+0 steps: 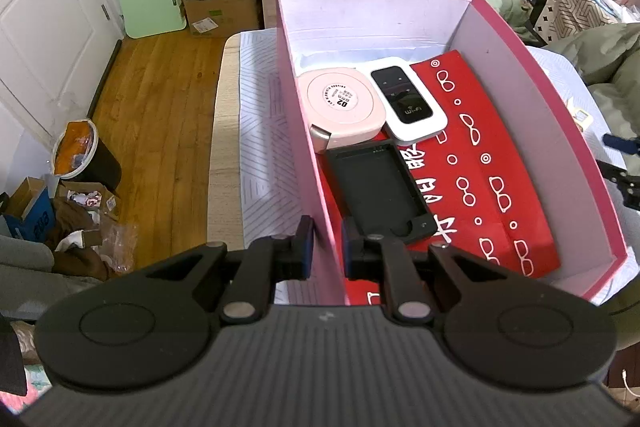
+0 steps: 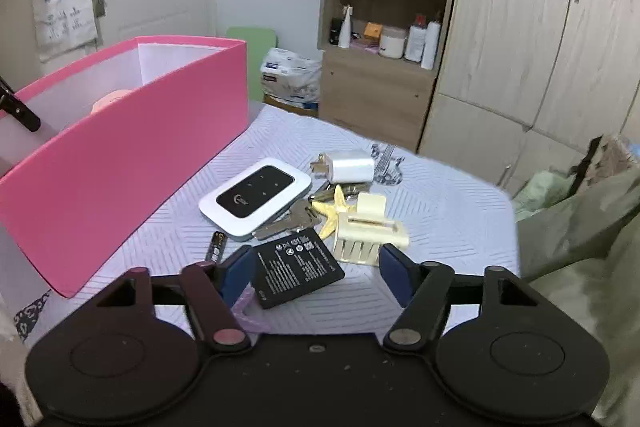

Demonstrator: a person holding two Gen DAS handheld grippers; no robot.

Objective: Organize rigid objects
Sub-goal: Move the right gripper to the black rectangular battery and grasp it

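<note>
My left gripper (image 1: 328,251) is shut on the near left wall of the pink box (image 1: 560,131). Inside the box lie a pink compact case (image 1: 342,105), a white Wi-Fi router (image 1: 408,103), a black plastic tray (image 1: 380,187) and a red printed packet (image 1: 492,167). In the right wrist view the pink box (image 2: 120,167) stands at the left. My right gripper (image 2: 318,267) is open, with a black battery (image 2: 298,267) lying on the cloth between its fingers, untouched. Behind it are a second white router (image 2: 256,199), keys (image 2: 288,221), a yellow starfish (image 2: 334,211), a cream claw clip (image 2: 370,227) and a white charger plug (image 2: 348,166).
A small cylindrical battery (image 2: 216,247) lies beside the left finger. The table's patterned cloth (image 2: 440,211) ends at an edge on the right, beside green bedding (image 2: 580,227). A shelf cabinet (image 2: 384,27) and wardrobe (image 2: 540,47) stand behind. A bin (image 1: 86,151) and clutter sit on the floor.
</note>
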